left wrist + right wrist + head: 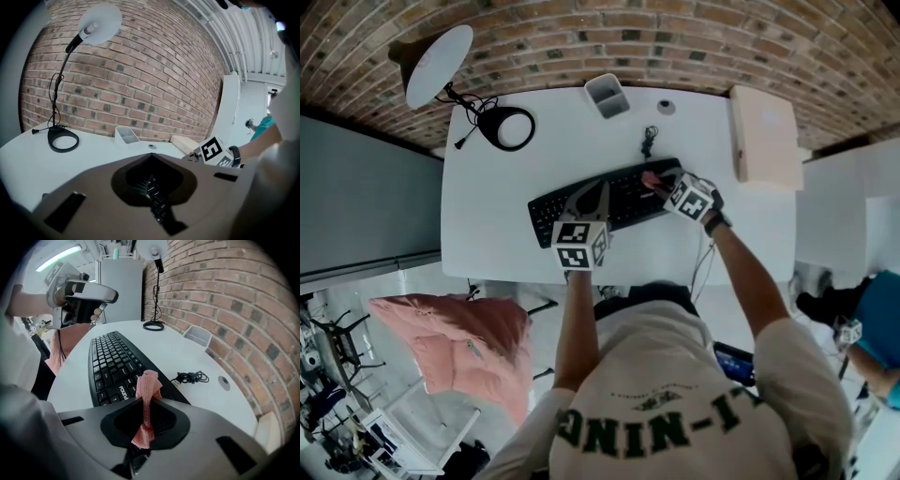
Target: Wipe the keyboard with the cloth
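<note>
Head view shows the white worktop (487, 234) with the black keyboard (628, 199) lying aslant across its middle. The left gripper (600, 190) points down at the keyboard's middle with its jaws drawn together and nothing between them, probably to steady the board against sliding. The right gripper (664, 185) sits over the keyboard's right end. Its jaws are clamped on the pink cloth (148, 383), whose bunched end sticks out forward, likely so that it meets the keys first.
</note>
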### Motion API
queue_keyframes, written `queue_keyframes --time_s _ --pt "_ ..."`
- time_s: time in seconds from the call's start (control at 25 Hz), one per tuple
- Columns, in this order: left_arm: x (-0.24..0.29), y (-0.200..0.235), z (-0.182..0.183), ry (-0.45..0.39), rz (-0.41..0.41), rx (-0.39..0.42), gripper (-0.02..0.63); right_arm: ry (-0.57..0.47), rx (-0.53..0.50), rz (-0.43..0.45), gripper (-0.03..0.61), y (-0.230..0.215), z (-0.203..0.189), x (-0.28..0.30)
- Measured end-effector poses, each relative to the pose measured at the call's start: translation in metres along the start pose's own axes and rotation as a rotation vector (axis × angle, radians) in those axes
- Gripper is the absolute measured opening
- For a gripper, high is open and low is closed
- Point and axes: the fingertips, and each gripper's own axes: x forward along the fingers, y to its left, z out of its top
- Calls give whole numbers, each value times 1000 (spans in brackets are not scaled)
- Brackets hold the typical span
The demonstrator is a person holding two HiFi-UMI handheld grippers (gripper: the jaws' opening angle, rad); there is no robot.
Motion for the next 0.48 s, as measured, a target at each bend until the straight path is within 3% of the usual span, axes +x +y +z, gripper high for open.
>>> queue_keyframes --time_s 0.48 --pt "8 -4 -2 12 -16 3 2 50 59 -104 21 -35 -31 -17"
